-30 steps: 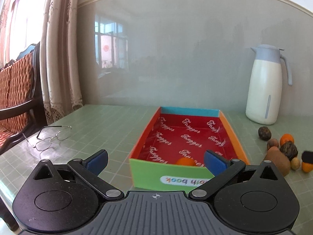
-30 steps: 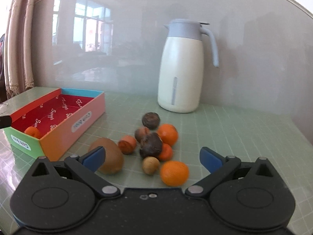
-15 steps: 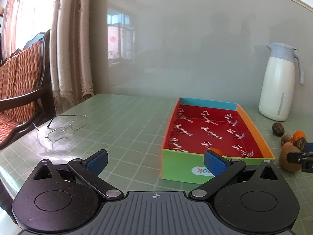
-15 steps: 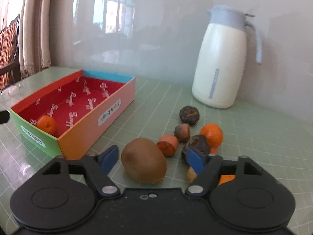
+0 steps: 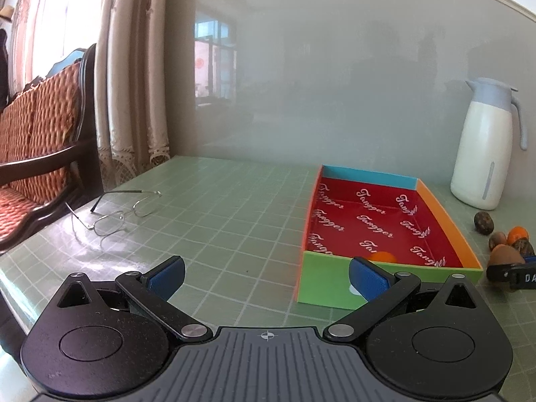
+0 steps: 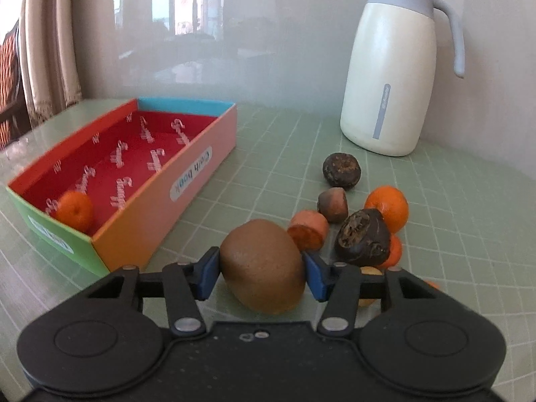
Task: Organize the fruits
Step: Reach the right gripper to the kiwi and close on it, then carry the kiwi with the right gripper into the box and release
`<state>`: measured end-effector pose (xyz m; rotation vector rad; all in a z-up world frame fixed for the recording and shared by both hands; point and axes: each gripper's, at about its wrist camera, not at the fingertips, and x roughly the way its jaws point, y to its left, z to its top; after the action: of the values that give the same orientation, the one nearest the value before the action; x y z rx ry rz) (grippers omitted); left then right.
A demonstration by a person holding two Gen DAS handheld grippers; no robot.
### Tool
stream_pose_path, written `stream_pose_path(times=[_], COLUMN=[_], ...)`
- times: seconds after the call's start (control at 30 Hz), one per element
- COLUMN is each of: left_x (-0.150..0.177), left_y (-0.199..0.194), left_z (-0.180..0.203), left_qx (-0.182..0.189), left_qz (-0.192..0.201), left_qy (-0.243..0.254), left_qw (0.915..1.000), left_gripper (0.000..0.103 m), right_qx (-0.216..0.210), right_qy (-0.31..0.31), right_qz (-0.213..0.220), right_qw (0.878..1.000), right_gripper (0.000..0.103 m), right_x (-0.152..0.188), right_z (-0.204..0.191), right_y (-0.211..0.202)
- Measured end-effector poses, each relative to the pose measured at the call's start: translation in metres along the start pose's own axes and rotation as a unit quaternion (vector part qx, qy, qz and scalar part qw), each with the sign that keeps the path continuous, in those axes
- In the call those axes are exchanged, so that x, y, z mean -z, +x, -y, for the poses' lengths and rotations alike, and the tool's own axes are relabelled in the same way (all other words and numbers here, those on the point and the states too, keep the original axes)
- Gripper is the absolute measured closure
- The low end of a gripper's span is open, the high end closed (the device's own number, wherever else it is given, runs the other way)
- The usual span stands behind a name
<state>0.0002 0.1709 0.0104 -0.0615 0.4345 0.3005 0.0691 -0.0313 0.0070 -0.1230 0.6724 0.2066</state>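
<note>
My right gripper (image 6: 262,273) is shut on a brown kiwi (image 6: 263,264), both blue pads against its sides, low over the table. Beyond it lies a pile of fruit: a tangerine (image 6: 388,207), a dark wrinkled fruit (image 6: 363,238), another dark one (image 6: 341,170), a small brown one (image 6: 332,201) and a cut orange piece (image 6: 307,229). The colourful box with a red inside (image 6: 197,164) stands to the left and holds one tangerine (image 6: 74,210). My left gripper (image 5: 266,276) is open and empty, left of the box (image 5: 335,288). The kiwi (image 5: 506,255) also shows at the right edge of the left wrist view.
A white thermos jug (image 6: 392,67) stands behind the fruit against the wall. A pair of glasses (image 5: 117,211) lies on the green gridded table at the left. A wooden chair with a patterned cushion (image 5: 37,154) stands beyond the table's left edge.
My right gripper moved forward to the kiwi and closed on it. My left gripper drifted left, away from the box, still open.
</note>
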Motion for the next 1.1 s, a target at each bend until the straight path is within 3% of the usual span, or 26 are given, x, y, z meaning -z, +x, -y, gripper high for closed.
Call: stream_pose_path(times=[0.23, 0.63, 0.8, 0.83, 0.9, 1.1], left_x=[0.000, 0.003, 0.003, 0.003, 0.003, 0.001], left_y=[-0.001, -0.003, -0.001, -0.001, -0.001, -0.003], left_z=[-0.002, -0.032, -0.036, -0.034, -0.031, -0.023], left_qx=[0.001, -0.021, -0.019, -0.018, -0.016, -0.009], left_qz=[0.005, 0.001, -0.002, -0.001, -0.001, 0.001], left_qy=[0.000, -0.025, -0.033, -0.032, -0.029, -0.027], left_qw=[1.0000, 0.9995, 0.9993, 0.9993, 0.9994, 0.9996], left_gripper=[0.000, 0.000, 0.000, 0.000, 0.000, 0.000], right_qx=[-0.028, -0.076, -0.072, -0.068, -0.055, -0.025], right_qy=[0.001, -0.024, -0.061, -0.067, -0.072, -0.042], right_qz=[0.074, 0.088, 0.061, 0.062, 0.084, 0.121], right_qw=[0.997, 0.993, 0.994, 0.993, 0.992, 0.991], right_gripper=[0.051, 0.051, 0.050, 0.046, 0.030, 0.030], right_x=[-0.017, -0.032, -0.028, -0.026, -0.025, -0.023], right_z=[-0.025, -0.084, -0.103, -0.105, -0.106, -0.075], right_y=[-0.034, -0.027, -0.011, -0.012, -0.019, -0.035])
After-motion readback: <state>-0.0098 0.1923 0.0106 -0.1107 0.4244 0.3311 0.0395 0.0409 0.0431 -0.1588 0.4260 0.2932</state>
